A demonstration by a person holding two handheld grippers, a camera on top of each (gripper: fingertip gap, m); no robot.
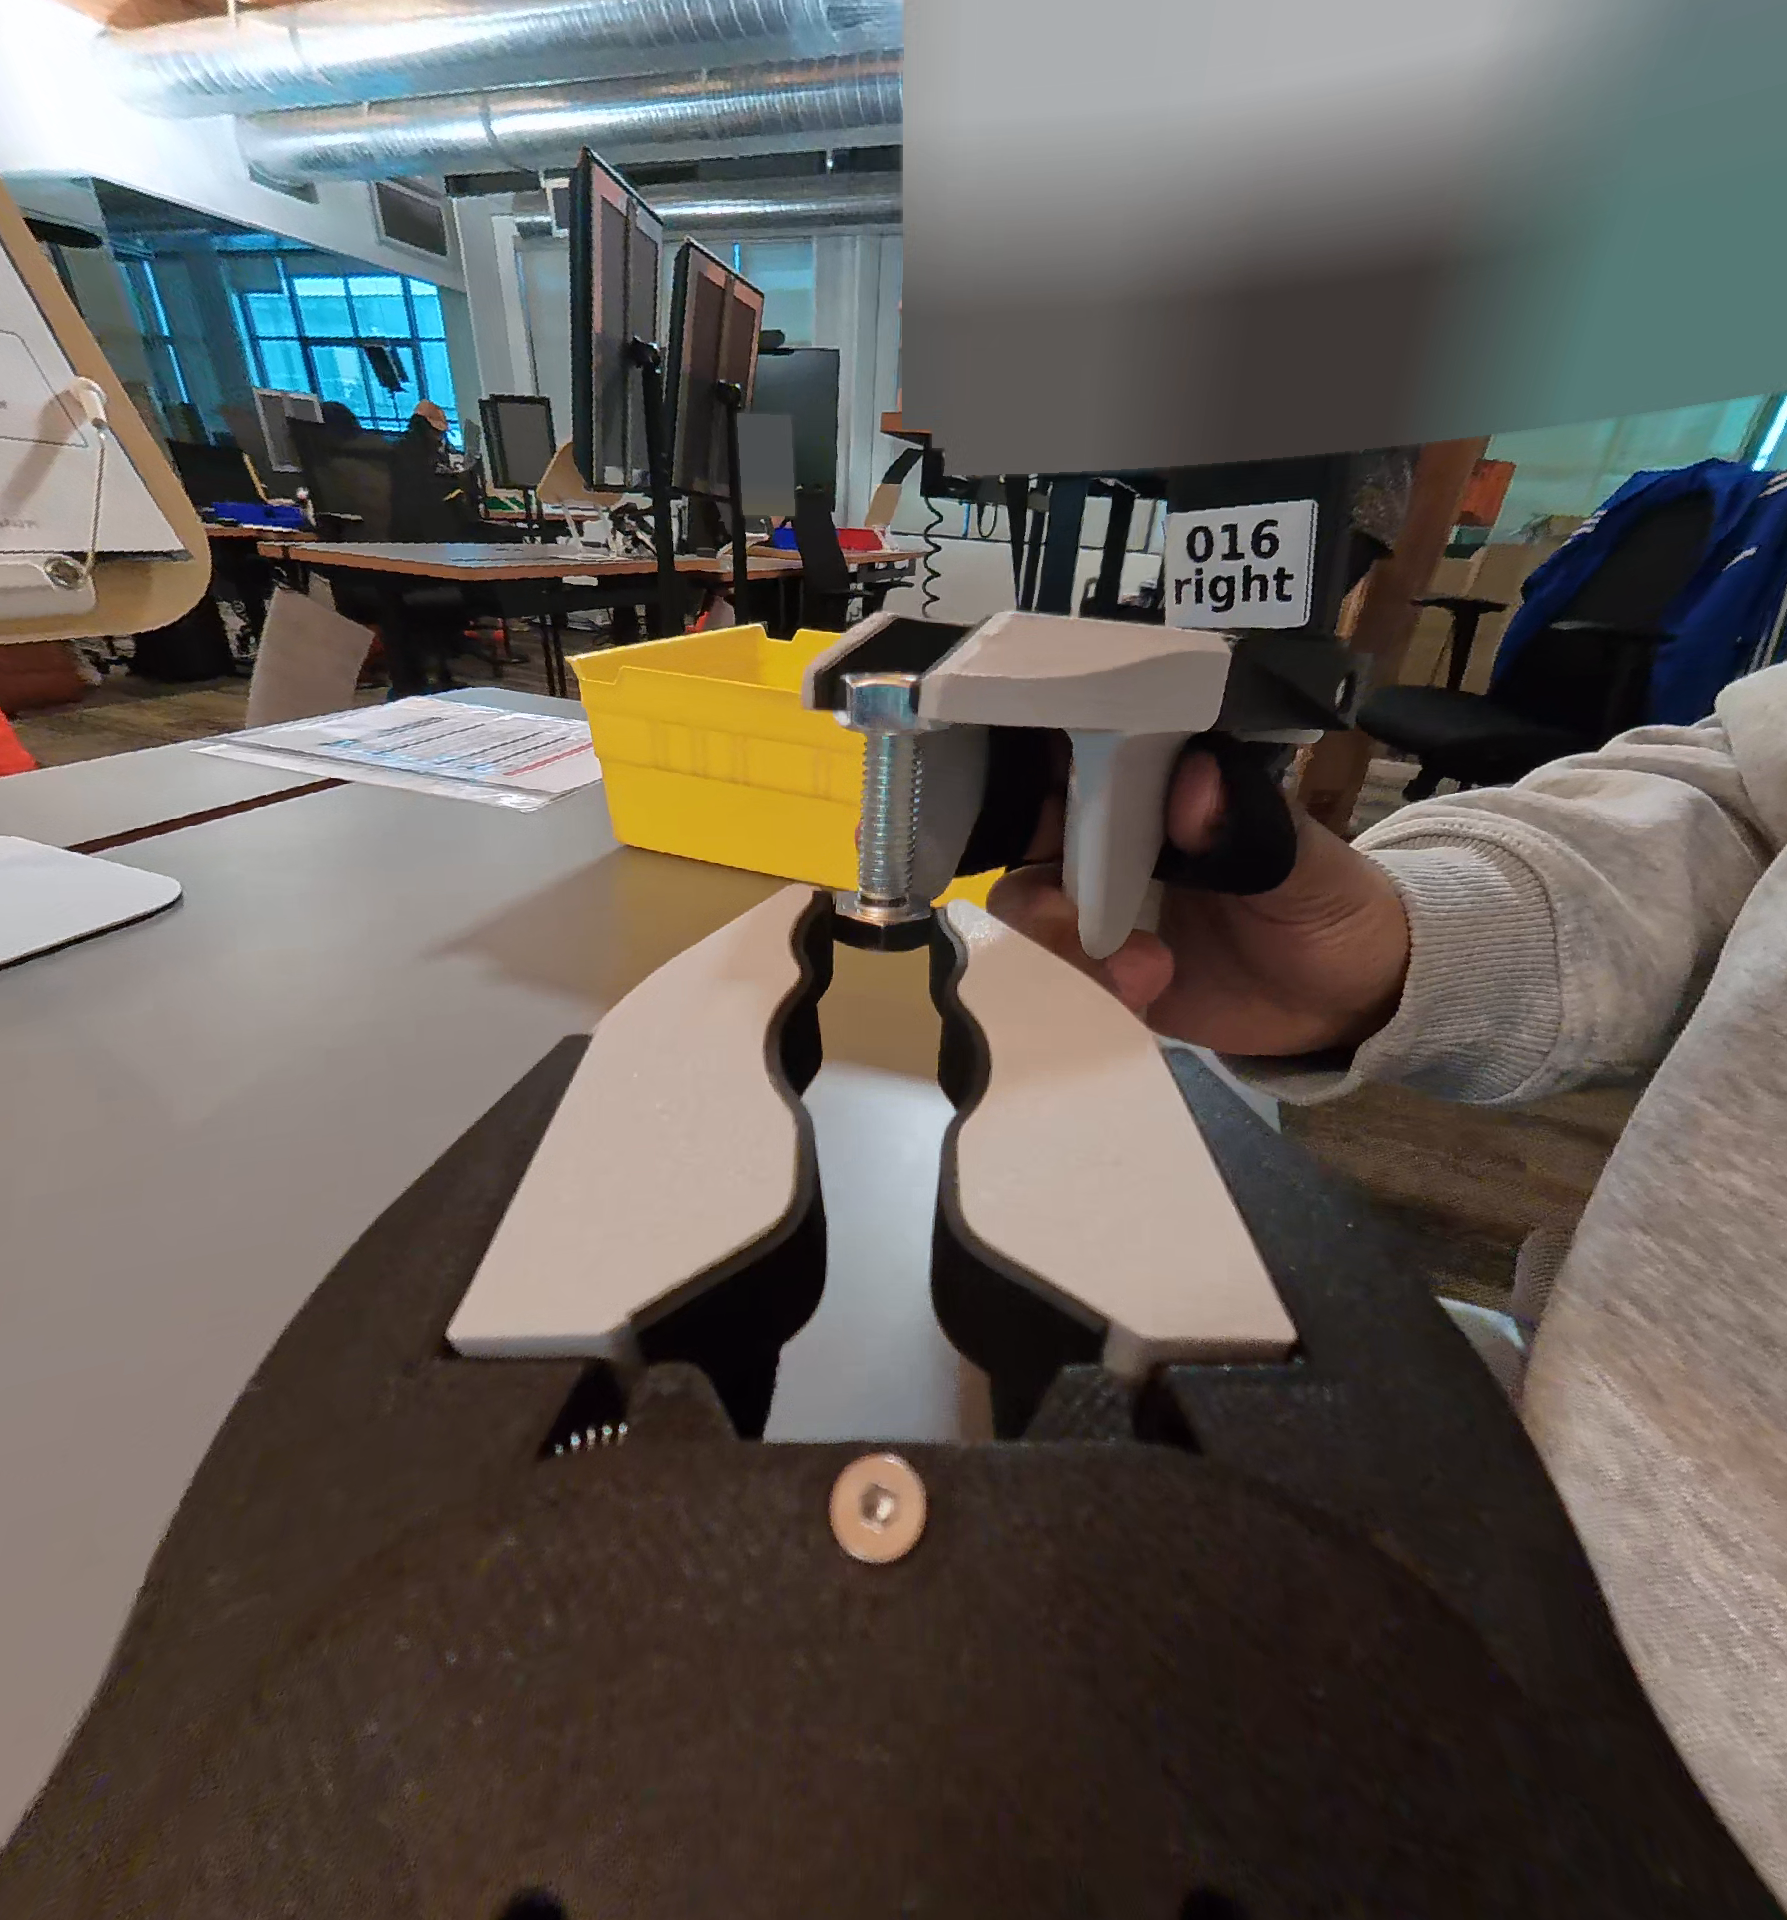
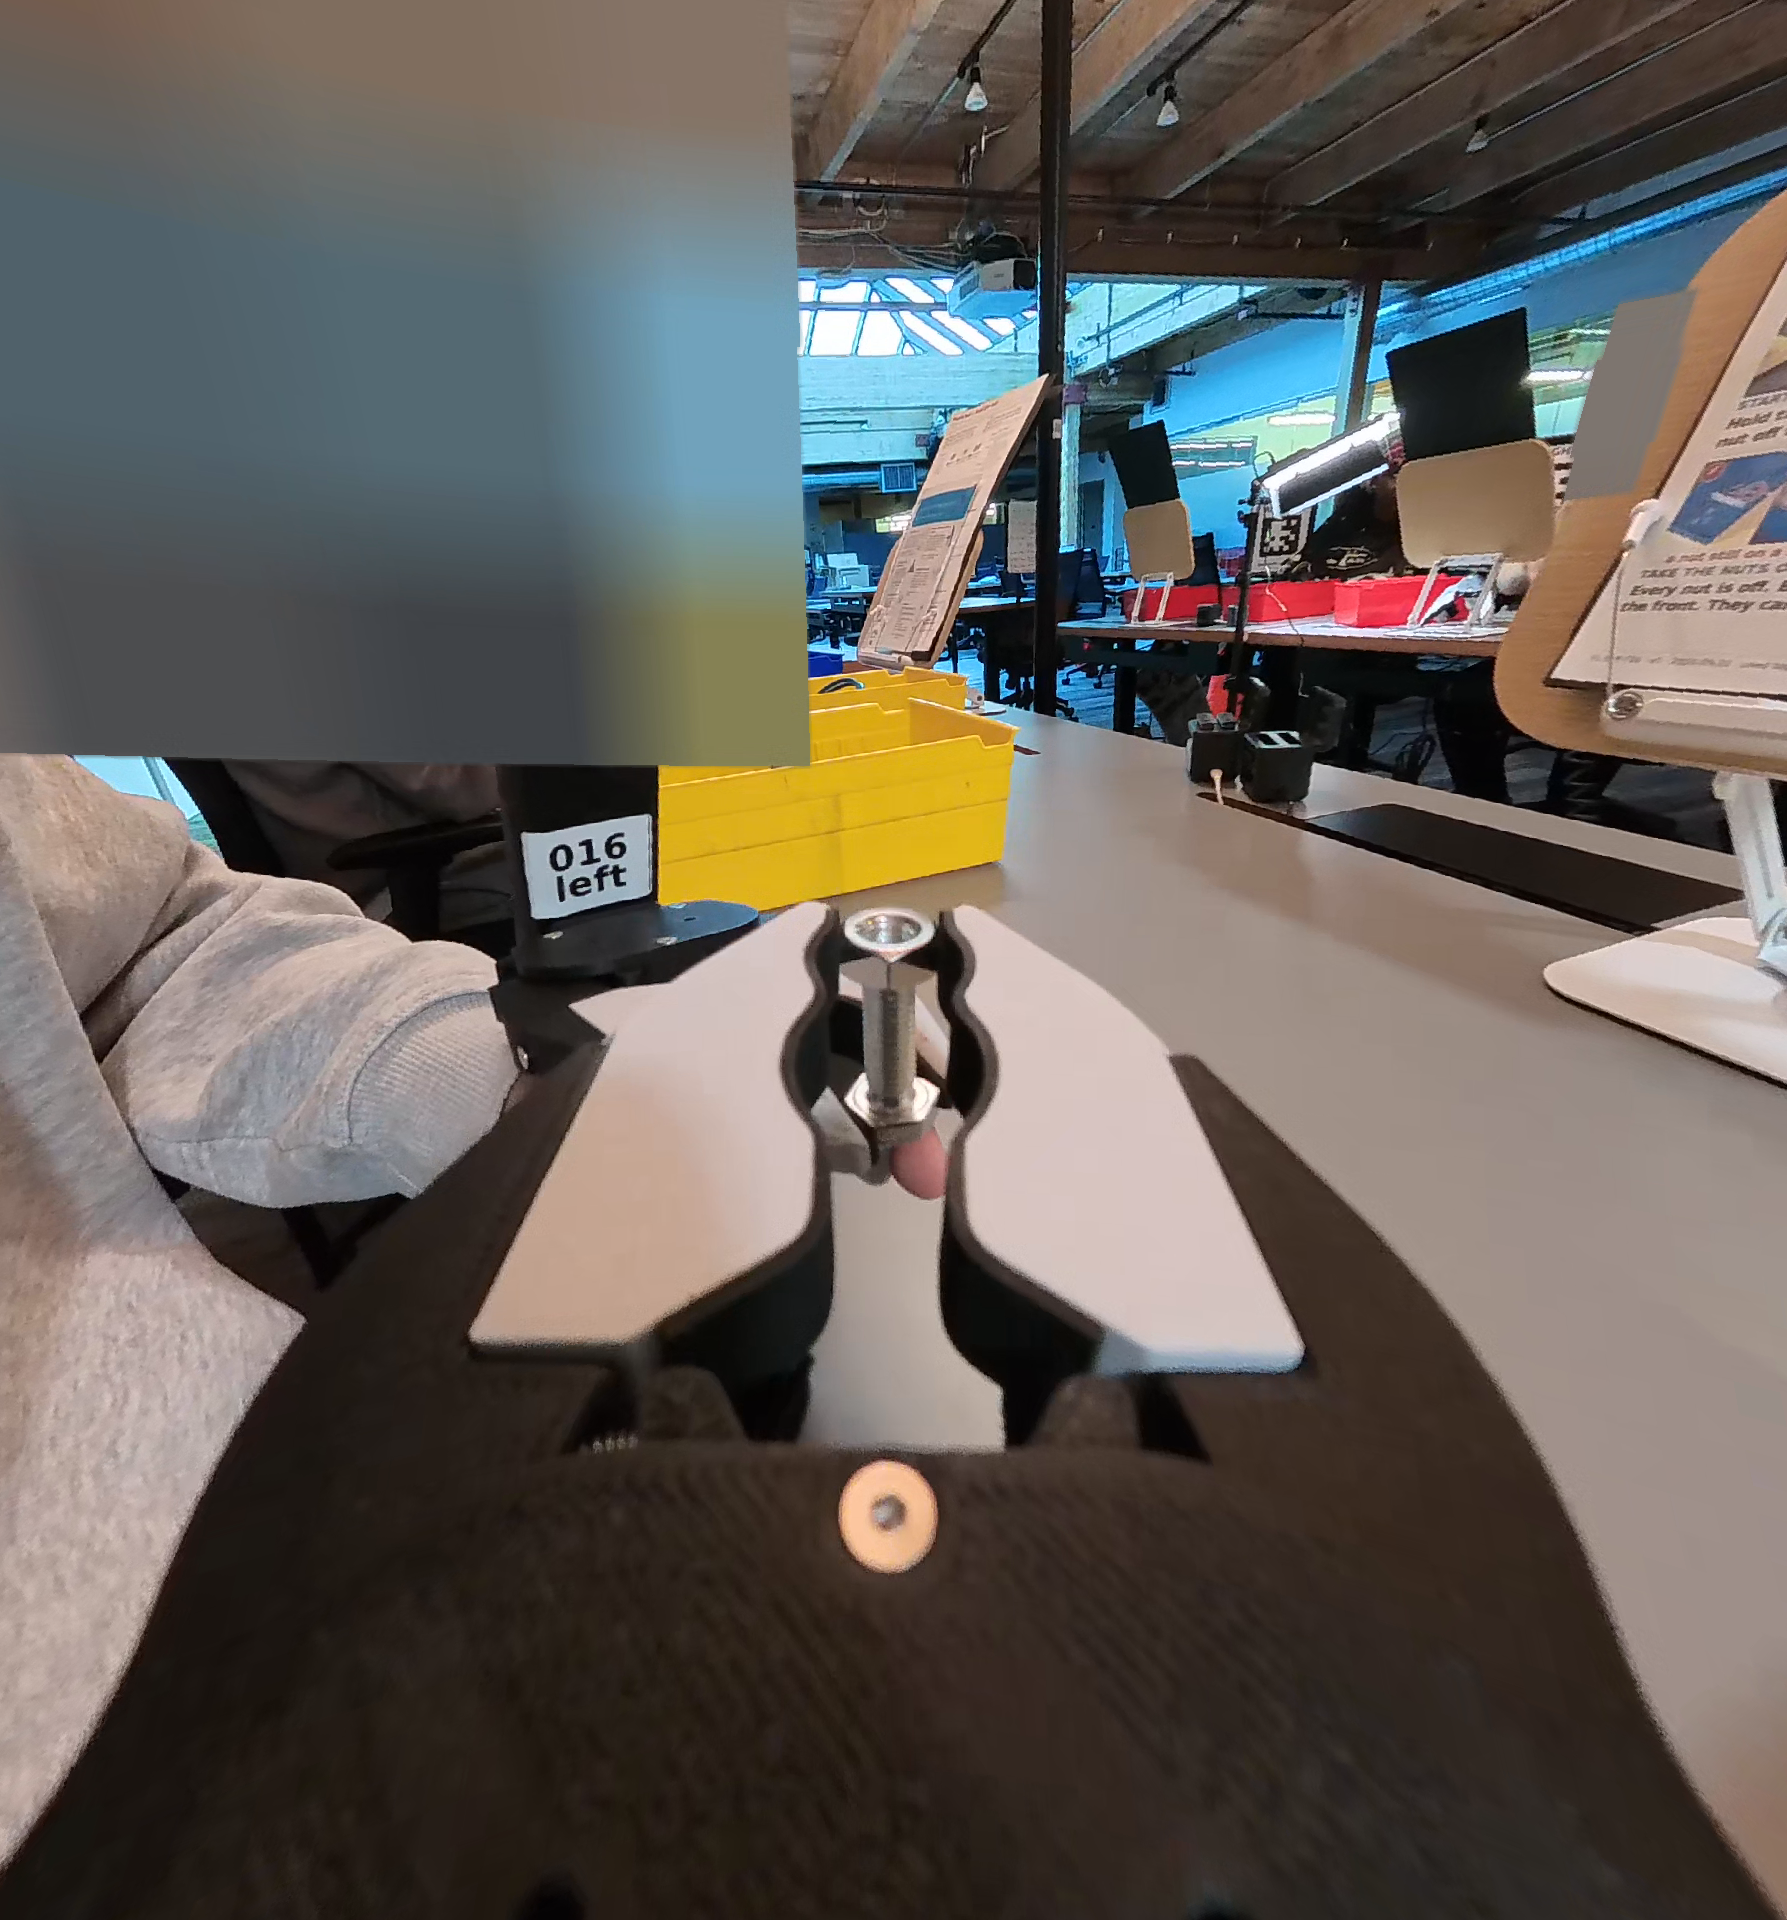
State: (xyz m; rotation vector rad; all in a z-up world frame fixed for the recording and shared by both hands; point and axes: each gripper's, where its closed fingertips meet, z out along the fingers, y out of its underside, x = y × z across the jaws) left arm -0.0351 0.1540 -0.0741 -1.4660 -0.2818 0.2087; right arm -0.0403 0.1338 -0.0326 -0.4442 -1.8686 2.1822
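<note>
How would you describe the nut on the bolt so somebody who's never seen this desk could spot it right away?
Start at the yellow bin on the grey table. In front of it the right gripper holds a silver bolt upright by its head. The nut is the small hexagonal piece at the bolt's lower end, pinched between the fingers of the left gripper.

White sticker (image 1: 1237,564) w/ black print on right gripper (image 2: 889,935) mount; same kind (image 2: 585,865) on left gripper (image 1: 873,925) mount. Printed sheet (image 2: 1720,499) on tan board stand, near right. Laminated sheet (image 1: 421,743) flat on table, left of yellow bin (image 1: 702,748). Square code tag (image 2: 1284,535) far back, too small to read.
</note>
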